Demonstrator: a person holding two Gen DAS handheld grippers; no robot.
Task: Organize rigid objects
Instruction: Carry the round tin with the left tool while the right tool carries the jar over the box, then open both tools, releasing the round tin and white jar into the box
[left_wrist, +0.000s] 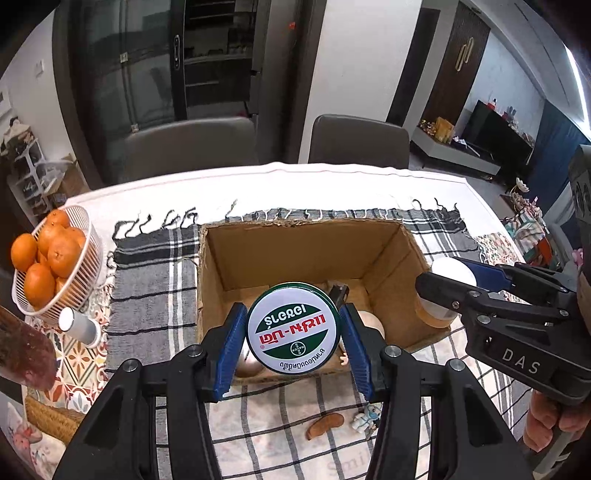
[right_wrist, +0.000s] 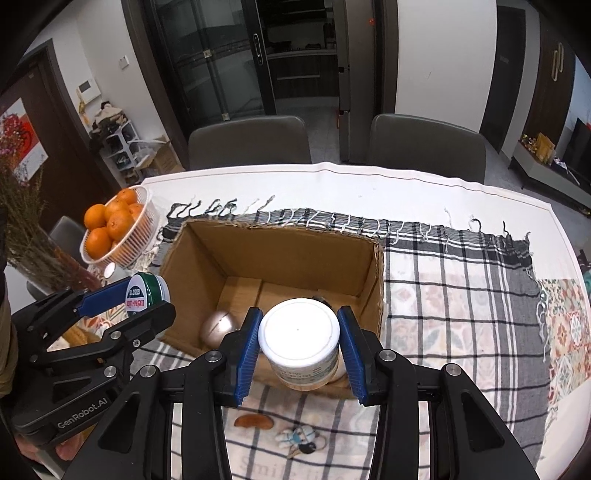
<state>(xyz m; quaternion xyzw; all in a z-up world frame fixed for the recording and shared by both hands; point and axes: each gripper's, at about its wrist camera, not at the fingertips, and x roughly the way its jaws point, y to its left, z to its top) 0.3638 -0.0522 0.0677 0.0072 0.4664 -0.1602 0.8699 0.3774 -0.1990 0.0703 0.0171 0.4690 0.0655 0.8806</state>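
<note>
My left gripper (left_wrist: 292, 332) is shut on a round green and white tin (left_wrist: 291, 328) and holds it above the near edge of the open cardboard box (left_wrist: 295, 229). My right gripper (right_wrist: 299, 341) is shut on a white-lidded jar (right_wrist: 301, 343) above the box's (right_wrist: 280, 236) near edge. In the left wrist view the right gripper (left_wrist: 448, 282) and jar (left_wrist: 448, 273) sit at the box's right wall. In the right wrist view the left gripper (right_wrist: 144, 299) and tin (right_wrist: 142, 293) sit left of the box. A metallic round object (right_wrist: 218, 326) lies inside the box.
A white basket of oranges (left_wrist: 48, 258) and a small white cup (left_wrist: 75, 325) stand left of the box. A small figurine (right_wrist: 301, 439) and a brown curved piece (right_wrist: 255, 421) lie on the checked cloth in front. Two chairs stand behind the table. Dried flowers (right_wrist: 33, 236) stand at far left.
</note>
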